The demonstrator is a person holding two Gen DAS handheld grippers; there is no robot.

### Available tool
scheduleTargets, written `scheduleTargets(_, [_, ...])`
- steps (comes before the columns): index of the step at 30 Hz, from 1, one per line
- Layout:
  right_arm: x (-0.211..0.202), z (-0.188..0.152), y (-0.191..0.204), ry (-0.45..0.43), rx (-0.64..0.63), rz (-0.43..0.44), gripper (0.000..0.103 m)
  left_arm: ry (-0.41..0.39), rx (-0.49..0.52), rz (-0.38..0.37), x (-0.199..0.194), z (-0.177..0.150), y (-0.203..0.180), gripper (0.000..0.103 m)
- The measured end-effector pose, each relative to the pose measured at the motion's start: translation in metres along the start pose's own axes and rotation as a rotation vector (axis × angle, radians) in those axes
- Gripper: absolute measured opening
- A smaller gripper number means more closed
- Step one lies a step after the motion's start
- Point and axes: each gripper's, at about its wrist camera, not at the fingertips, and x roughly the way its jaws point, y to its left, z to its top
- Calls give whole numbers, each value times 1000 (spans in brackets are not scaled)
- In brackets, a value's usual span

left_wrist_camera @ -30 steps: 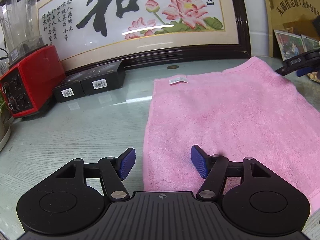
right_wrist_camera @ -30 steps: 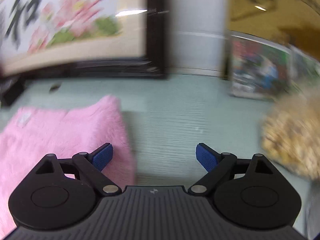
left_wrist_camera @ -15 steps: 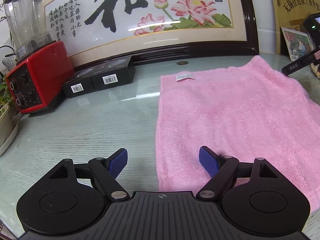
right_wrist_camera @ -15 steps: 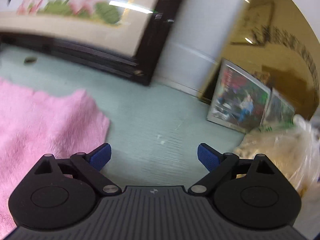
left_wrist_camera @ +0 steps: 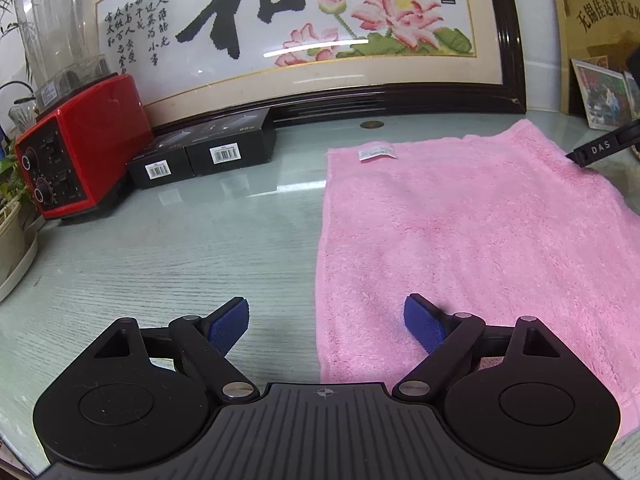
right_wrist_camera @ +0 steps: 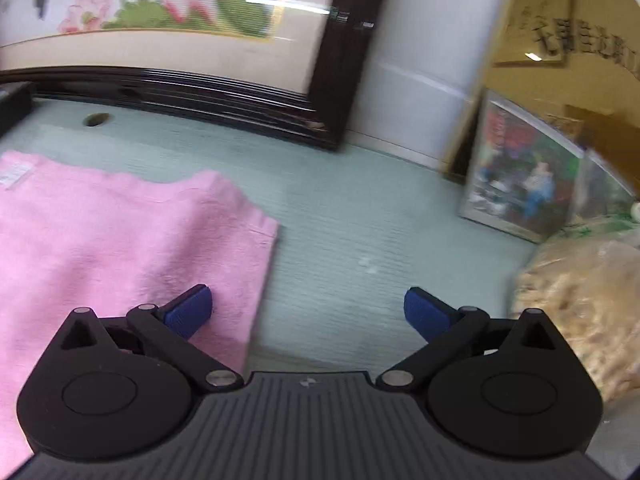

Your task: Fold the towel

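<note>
Basically the pink towel lies flat and spread on the glass-topped surface, white label at its far edge. Left gripper straddles the towel's left edge near the near-left corner: right pad over the pile, left pad over bare surface, jaws wide apart, holding nothing. Right gripper straddles the towel's right edge, just short of the far-right corner: left pad over cloth, right pad over the surface, jaws wide apart and empty too. From the left gripper the towel runs ahead and to the right; from the right gripper, ahead and to the left. Each gripper is nearest its own side edge. The cloth looks one layer, though thickness is hard to judge.

Versus the earlier frames: the left gripper has drifted left, so the towel edge now sits between its pads instead of by the left pad. The right gripper has swung back towards the towel and come in closer to the far-right corner. Towel has not shifted. Red blender and black boxes stand well clear.
</note>
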Motion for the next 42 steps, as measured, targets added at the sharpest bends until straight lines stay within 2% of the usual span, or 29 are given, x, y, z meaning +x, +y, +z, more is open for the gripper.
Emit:
scheduleTargets(3, [-14, -1, -4, -55, 14, 22, 101, 1, -23, -17, 3, 0, 3, 91])
scheduleTargets(6, [-33, -4, 1, -102, 26, 139, 101, 8, -52, -40, 5, 2, 6, 90])
scheduleTargets(8, [-41, -9, 11, -82, -13, 215, 101, 13, -71, -57, 6, 3, 8, 89])
scheduleTargets(9, [-41, -11, 15, -61, -36, 208, 101, 11, -72, -59, 6, 2, 7, 89])
scheduleTargets(10, [-36, -14, 19, -33, -65, 148, 101, 9, -71, -59, 6, 3, 6, 89])
scheduleTargets(13, [-24, -18, 11, -15, -49, 55, 102, 0, -68, -62, 6, 3, 4, 89])
scheduleTargets(14, [-24, -17, 6, -11, -27, 57, 102, -6, -72, -74, 5, 4, 4, 89])
scheduleTargets(17, [-43, -19, -3, -64, 13, 138, 102, -29, -84, -112, 1, 5, 4, 95])
scheduleTargets(21, [-60, -28, 6, -62, -44, 230, 102, -64, -89, -146, -2, 8, 0, 99])
scheduleTargets(23, [-57, -34, 11, -31, -77, 215, 102, -59, -86, -160, -1, 9, -3, 99])
scheduleTargets(29, [-64, -45, -3, -42, -53, 145, 102, -42, -58, -159, 0, 6, -4, 99])
scheduleTargets(32, [-69, -53, -11, -53, -38, 142, 102, -47, -60, -166, -2, 4, 1, 99])
scheduleTargets(37, [-103, -81, -33, -136, 1, 240, 102, -100, -75, -187, -19, -1, 17, 99])
scheduleTargets(42, [-144, -125, -53, -219, 10, 426, 102, -157, -73, -212, -42, -20, 42, 99])
